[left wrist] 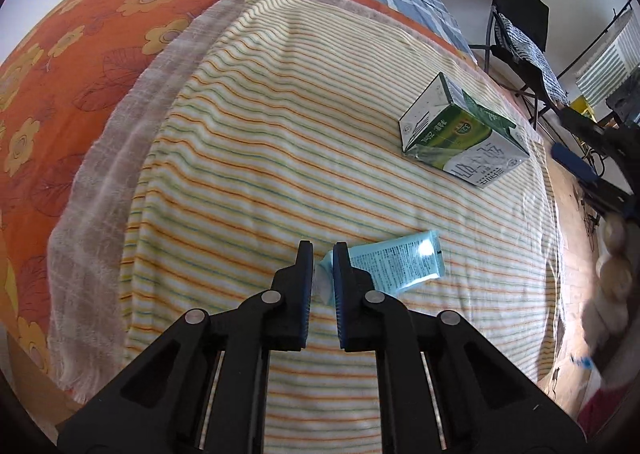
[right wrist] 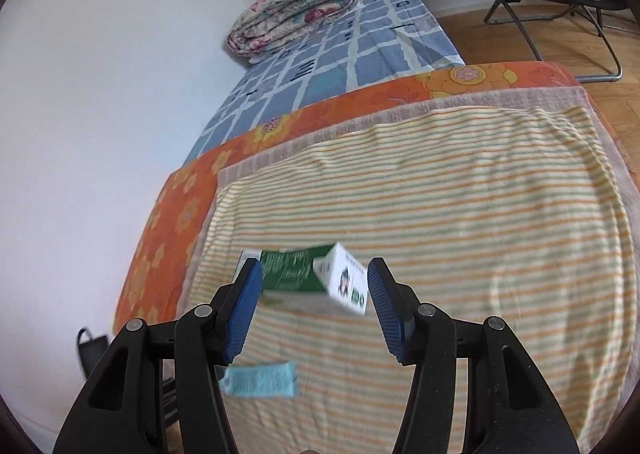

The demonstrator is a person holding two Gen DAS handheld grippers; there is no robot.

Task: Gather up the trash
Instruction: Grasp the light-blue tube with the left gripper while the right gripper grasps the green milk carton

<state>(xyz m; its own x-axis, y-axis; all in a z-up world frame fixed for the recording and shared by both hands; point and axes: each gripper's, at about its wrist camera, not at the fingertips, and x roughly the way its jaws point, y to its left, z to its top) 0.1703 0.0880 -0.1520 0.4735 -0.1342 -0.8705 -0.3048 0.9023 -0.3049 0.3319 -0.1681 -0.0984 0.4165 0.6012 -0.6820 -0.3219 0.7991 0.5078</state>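
Observation:
A light blue tube [left wrist: 400, 264] lies on the striped towel [left wrist: 280, 134]. My left gripper [left wrist: 323, 250] has its jaws close together around the tube's white cap end. A green and white milk carton [left wrist: 460, 134] lies on its side further right on the towel. In the right wrist view my right gripper [right wrist: 314, 274] is open, its blue pads [right wrist: 244, 310] on either side of the carton [right wrist: 312, 278], a little above it. The blue tube [right wrist: 260, 380] lies below, blurred.
The towel lies on an orange flowered sheet [left wrist: 80, 54] over a bed with a blue checked cover [right wrist: 340, 50] and a folded quilt [right wrist: 292, 6]. A folding chair [left wrist: 520, 34] stands on the wooden floor beyond. The right gripper shows at the left view's right edge [left wrist: 580, 162].

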